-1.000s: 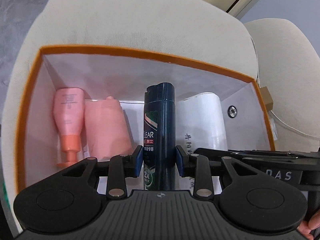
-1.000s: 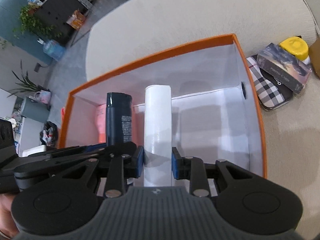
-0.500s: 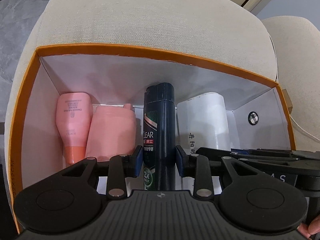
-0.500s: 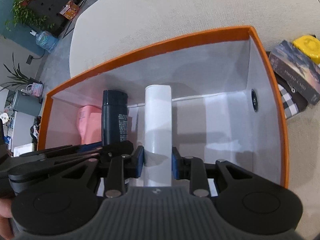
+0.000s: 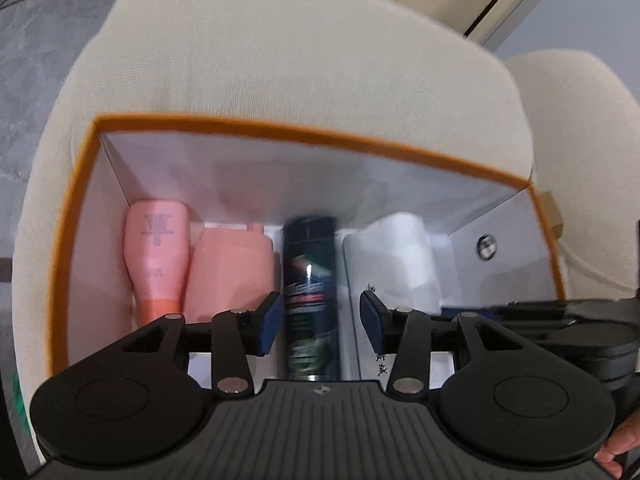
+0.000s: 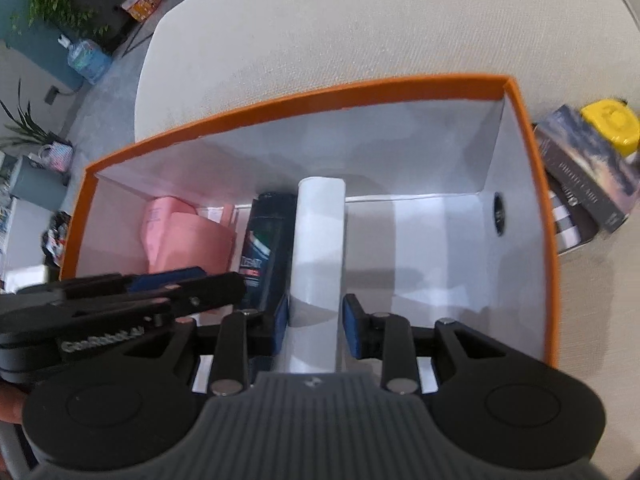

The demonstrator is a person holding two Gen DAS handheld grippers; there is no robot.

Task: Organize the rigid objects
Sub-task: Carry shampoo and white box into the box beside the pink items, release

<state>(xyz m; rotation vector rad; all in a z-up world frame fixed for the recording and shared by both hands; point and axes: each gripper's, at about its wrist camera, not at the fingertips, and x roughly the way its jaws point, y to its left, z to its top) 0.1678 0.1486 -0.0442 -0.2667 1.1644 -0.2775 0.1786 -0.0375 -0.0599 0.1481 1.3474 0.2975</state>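
An orange-rimmed white box [image 5: 280, 130] sits on a beige cushion. Inside lie a pink bottle [image 5: 156, 256], a pink pouch [image 5: 232, 272], a dark CLEAR bottle [image 5: 310, 300] and a white bottle [image 5: 396, 264]. My left gripper [image 5: 318, 326] is open, its pads apart on either side of the dark bottle, which rests in the box. My right gripper [image 6: 316, 326] is open around the white bottle [image 6: 318, 248], pads clear of it. The dark bottle [image 6: 264, 256] and the box's rim [image 6: 320, 94] show in the right wrist view too.
Outside the box to the right lie a dark book [image 6: 588, 172], a yellow case [image 6: 610, 124] and a checked item [image 6: 566, 224]. The box's right half [image 6: 420, 240] holds nothing. A second cushion [image 5: 576, 120] is at the right.
Both grippers have opened and let go: the dark bottle and the white bottle now lie in the box. Both grippers have drawn back and up a little.
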